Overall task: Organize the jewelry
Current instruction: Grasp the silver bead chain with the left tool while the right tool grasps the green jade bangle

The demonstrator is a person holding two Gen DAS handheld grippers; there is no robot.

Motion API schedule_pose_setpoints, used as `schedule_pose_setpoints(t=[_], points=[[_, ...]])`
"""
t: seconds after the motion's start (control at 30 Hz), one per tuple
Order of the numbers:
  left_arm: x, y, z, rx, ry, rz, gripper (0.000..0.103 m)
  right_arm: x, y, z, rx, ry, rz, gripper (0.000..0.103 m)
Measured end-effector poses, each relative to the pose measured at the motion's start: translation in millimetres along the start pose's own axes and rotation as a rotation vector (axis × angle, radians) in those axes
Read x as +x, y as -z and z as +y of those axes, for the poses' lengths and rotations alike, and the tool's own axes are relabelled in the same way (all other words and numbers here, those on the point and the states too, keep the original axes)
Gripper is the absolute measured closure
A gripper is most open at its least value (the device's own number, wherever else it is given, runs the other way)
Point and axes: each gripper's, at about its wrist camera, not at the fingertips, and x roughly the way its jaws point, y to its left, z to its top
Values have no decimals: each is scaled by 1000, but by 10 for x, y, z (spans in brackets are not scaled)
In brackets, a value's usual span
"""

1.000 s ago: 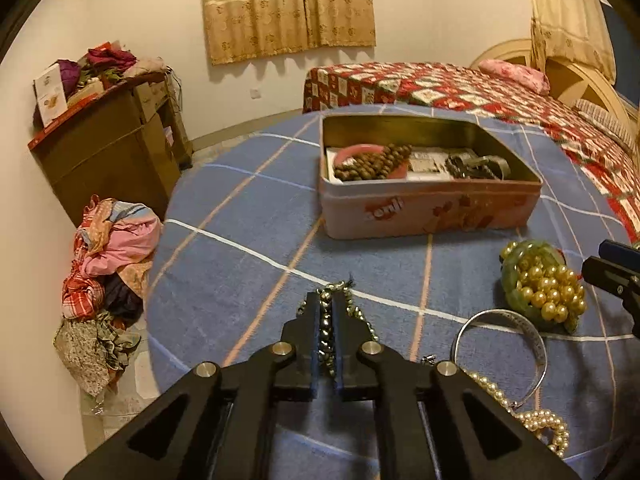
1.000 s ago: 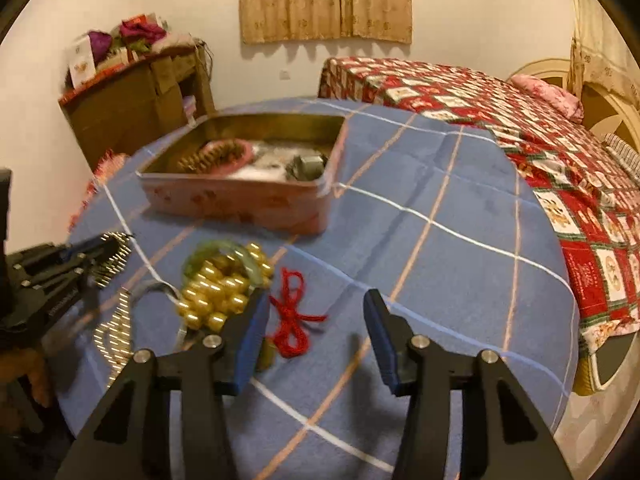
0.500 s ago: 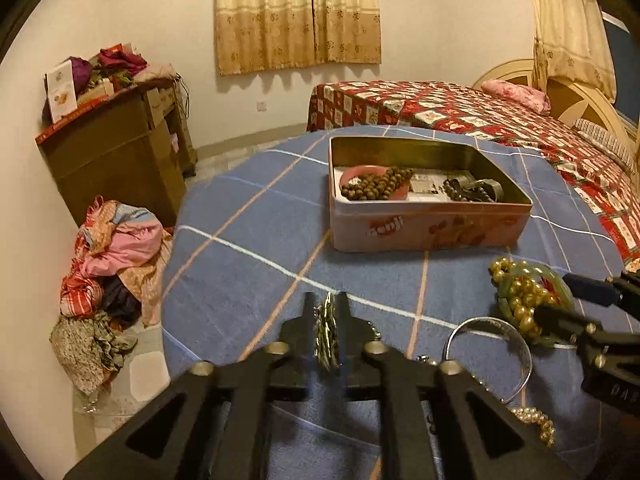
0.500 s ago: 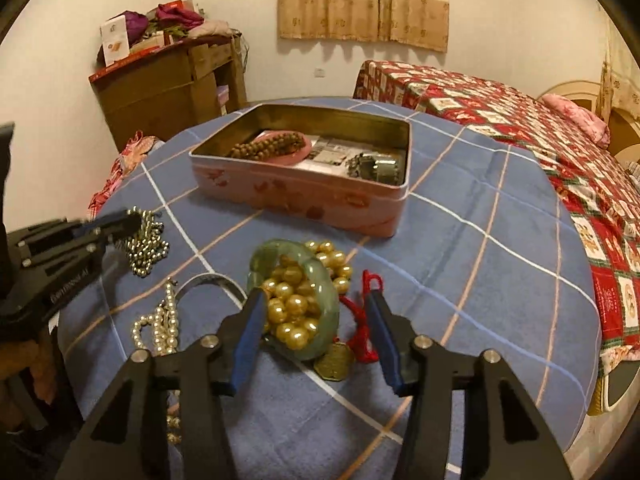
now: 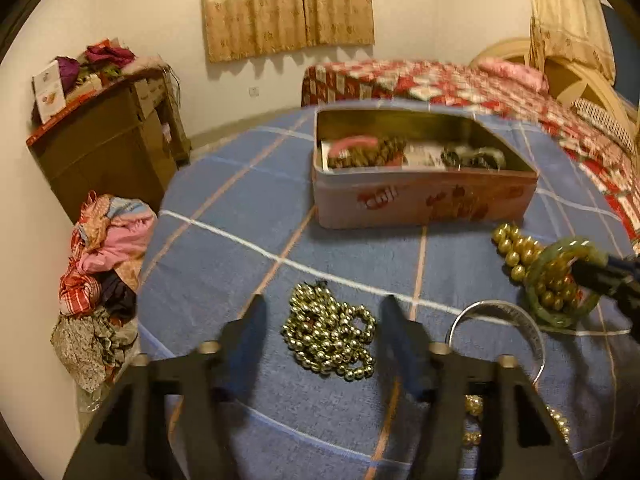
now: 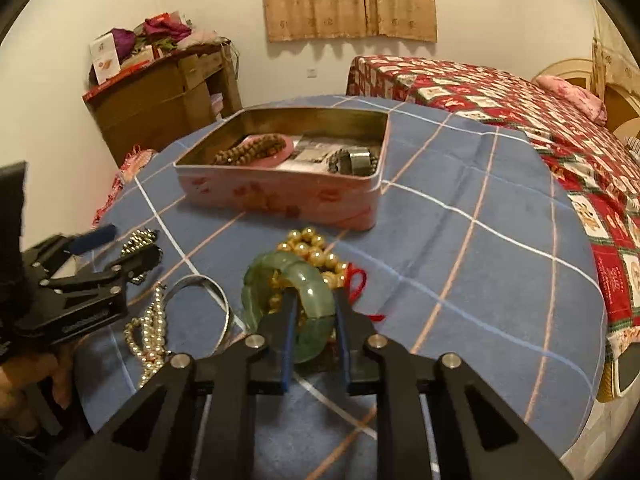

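Your left claw has just opened, dropping the gold bead chain (near left); right claw just closed onto the jade bangle, whose slick stone could slip out.

In the left wrist view the open pink rectangular tin and its contents are motion-blurred at upper centre. The black right gripper is cut off by the right edge, and the pale pearl strand lies partly hidden behind the gripper frame at lower right.

tin behind bead chain; bangle right of chain
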Motion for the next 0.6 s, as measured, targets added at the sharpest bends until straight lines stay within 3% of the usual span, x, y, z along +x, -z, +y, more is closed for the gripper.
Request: schedule_pose_setpoints(t=[0.13,0.2,0.4,0.6], points=[[31,8,-24,13,22,5,84,-125,-46,20,12,-18,-64,83],[6,7,-13,11,18,-4,88,-136,-56,38,7,1,-77,83],[-116,-8,165,-48,22,-33,91,-185,-78,-16,-5,104,-135,83],[-277,-95,230,-64,33,-76,91,-298,-135,-105,21,63,-193,88]])
